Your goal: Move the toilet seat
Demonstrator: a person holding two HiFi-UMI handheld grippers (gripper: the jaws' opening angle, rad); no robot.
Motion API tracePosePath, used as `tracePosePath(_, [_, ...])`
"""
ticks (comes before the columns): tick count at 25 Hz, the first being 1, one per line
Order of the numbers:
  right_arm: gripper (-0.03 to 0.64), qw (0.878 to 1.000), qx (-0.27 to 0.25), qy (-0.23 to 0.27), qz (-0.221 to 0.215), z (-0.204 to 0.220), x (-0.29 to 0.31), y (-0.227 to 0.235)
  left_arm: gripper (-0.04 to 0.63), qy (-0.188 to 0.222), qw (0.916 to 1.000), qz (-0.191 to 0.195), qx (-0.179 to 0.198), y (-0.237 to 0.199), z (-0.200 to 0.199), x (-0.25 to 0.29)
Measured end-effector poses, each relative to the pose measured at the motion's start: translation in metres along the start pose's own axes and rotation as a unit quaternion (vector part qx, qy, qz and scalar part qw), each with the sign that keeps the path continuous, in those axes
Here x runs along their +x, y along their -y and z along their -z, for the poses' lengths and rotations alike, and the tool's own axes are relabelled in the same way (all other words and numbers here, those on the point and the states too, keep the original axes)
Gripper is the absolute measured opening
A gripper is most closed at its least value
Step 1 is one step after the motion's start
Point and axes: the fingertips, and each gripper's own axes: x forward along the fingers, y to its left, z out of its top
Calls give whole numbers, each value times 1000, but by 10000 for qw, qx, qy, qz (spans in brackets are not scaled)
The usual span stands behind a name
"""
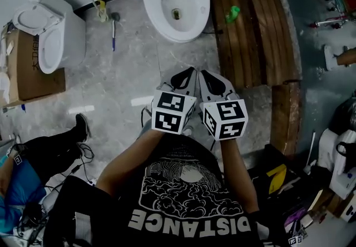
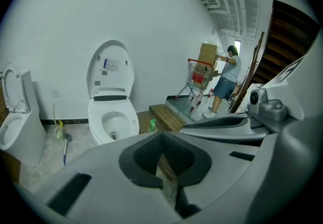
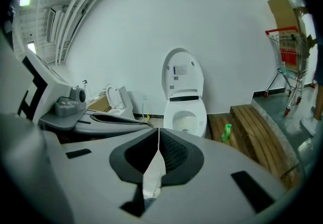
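Observation:
The white toilet stands against the far wall with its lid tipped upright. The seat ring lies flat on the bowl. Both grippers hover side by side over the grey floor, well short of the toilet and touching nothing. My left gripper is shut and empty; in its own view the jaws meet with the toilet beyond them to the left. The right gripper is shut too, its closed tips pointing just left of the bowl.
A second toilet stands at the left by a cardboard box. A blue-handled brush lies left of the main toilet. A green bottle sits on the wooden platform. A person stands by a red trolley.

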Motion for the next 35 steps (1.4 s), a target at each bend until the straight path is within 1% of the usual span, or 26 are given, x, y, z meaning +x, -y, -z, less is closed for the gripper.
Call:
tracePosePath(7, [18,9995,202,-225,-65,-13,47,8,12,-98,9999,90,-92,-43,-16,27])
tracePosePath(12, [20,9965,694,-413,-224,-13,82,16,12,-179,9994,130,-273,-74,-20,48])
tracePosePath(15, [20,9942,936,-488,-202,-15,98,24,12,-265,9987,177,-394,-89,-19,62])
tracePosePath(20, [20,9928,1070,-523,-121,-17,126,34,12,-358,9977,284,-510,-108,-14,86])
tracePosePath(22, [20,9904,1280,-509,-143,-14,137,39,12,-378,9971,357,-549,-112,-10,94])
tracePosePath(24, [20,9838,1693,-526,-273,-7,147,41,12,-378,9964,461,-610,-114,-5,101])
tracePosePath(26, [20,9735,2186,-505,-442,2,156,43,12,-423,9943,540,-814,-118,5,107])
tracePosePath(28, [20,9647,2536,-434,-555,9,165,48,12,-478,9903,597,-1156,-125,17,115])
tracePosePath(32, [20,9568,2807,-335,-685,23,184,60,12,-448,9805,768,-1753,-133,37,134])
tracePosePath(35, [18,9522,2935,-321,-777,40,201,73,12,-453,9743,801,-2054,-137,54,156])
